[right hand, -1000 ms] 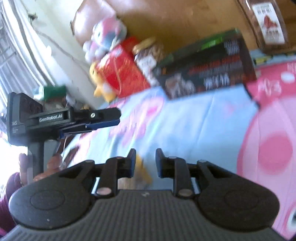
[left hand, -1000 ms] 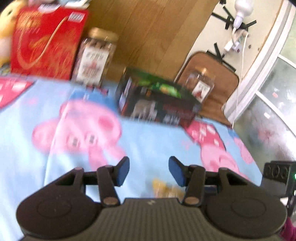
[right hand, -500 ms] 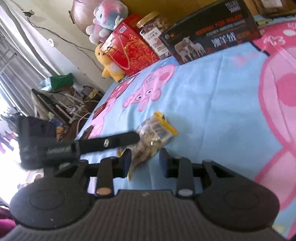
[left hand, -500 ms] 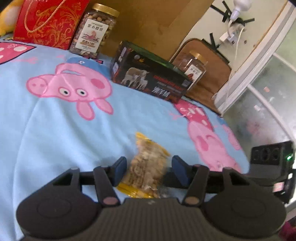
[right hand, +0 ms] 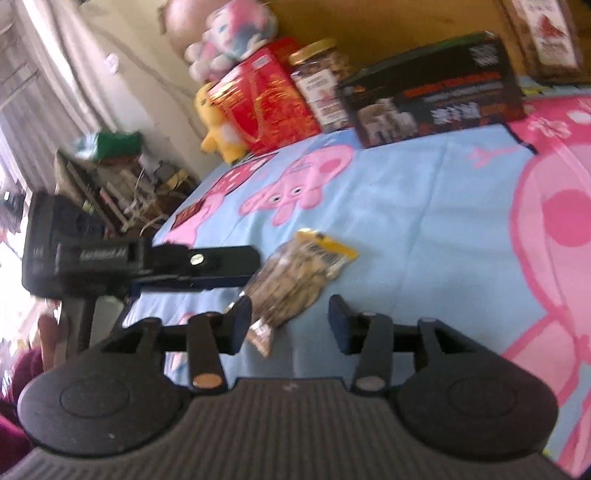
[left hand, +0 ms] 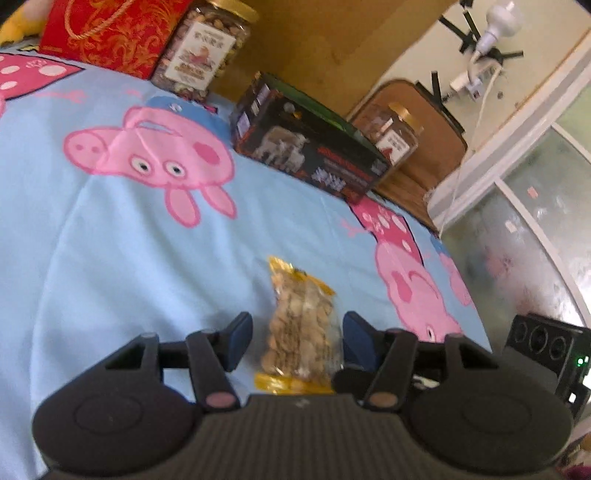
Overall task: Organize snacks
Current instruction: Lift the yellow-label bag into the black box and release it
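Since the earlier frames both grippers have come closer to the snack packet (left hand: 301,334), which was almost hidden a second ago and now lies plainly on the blue pig-print bed cover (left hand: 110,258).

In the left wrist view the packet lies lengthwise between the fingers of the left gripper (left hand: 293,338), its far yellow end toward 12 o'clock. The jaws are about half open; the right finger seems just beside the packet, and the left finger stands apart from it.

In the right wrist view the packet lies tilted, its yellow end toward 1 o'clock of the right gripper (right hand: 290,325). Its near end reaches between the fingers, close to the left one. These jaws are opening and do not press it.

Toward 12 o'clock a black box (left hand: 306,155), two jars (left hand: 201,48) and a red bag (left hand: 110,33) stand in a row.
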Available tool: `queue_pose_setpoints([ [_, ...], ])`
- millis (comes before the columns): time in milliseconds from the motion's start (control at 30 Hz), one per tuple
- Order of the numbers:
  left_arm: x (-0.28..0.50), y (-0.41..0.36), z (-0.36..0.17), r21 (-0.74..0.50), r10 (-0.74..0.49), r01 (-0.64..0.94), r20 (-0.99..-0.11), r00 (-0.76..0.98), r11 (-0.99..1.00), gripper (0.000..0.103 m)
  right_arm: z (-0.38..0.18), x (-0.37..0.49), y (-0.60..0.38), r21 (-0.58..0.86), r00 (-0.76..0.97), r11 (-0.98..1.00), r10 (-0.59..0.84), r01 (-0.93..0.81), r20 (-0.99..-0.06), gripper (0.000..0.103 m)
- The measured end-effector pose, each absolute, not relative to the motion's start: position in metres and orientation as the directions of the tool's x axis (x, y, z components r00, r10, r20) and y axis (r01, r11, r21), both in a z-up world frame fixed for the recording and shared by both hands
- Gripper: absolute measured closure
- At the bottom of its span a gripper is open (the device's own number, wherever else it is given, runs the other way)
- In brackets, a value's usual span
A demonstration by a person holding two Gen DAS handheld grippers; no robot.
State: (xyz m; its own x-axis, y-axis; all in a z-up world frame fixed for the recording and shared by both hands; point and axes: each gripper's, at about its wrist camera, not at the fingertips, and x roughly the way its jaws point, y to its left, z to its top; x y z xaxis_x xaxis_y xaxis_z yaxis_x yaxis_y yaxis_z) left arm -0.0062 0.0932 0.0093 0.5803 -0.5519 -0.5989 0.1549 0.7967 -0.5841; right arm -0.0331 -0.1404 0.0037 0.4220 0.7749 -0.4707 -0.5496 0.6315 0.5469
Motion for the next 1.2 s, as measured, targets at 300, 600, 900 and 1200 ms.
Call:
queue_pose_setpoints([
  [300, -0.003, 0.076, 0.016, -0.572, -0.565, 0.195, -0.59, 0.576, 0.797, 0.048, 0.01, -0.044, -0.11, 0.377, 0.503, 0.686, 0.719, -0.622, -0.479, 0.066],
  [600, 0.053, 0.048, 0.068, -0.5, -0.577, 0.323, -0.518, 0.632, 0.803, 0.048, 0.044, -0.004, -0.132, 0.332, 0.647, 0.743, 0.669, -0.581, -0.366, 0.067],
  [900, 0.16, 0.012, 0.104, -0.463, -0.579, 0.376, -0.452, 0.678, 0.802, 0.048, 0.072, 0.084, -0.156, 0.265, 0.788, 0.827, 0.556, -0.495, -0.264, 0.067],
  [1200, 0.227, -0.003, 0.079, -0.46, -0.477, 0.23, -0.544, 0.69, 0.857, 0.045, 0.06, 0.145, -0.167, 0.232, 0.873, 0.913, 0.393, -0.334, -0.29, 0.061],
])
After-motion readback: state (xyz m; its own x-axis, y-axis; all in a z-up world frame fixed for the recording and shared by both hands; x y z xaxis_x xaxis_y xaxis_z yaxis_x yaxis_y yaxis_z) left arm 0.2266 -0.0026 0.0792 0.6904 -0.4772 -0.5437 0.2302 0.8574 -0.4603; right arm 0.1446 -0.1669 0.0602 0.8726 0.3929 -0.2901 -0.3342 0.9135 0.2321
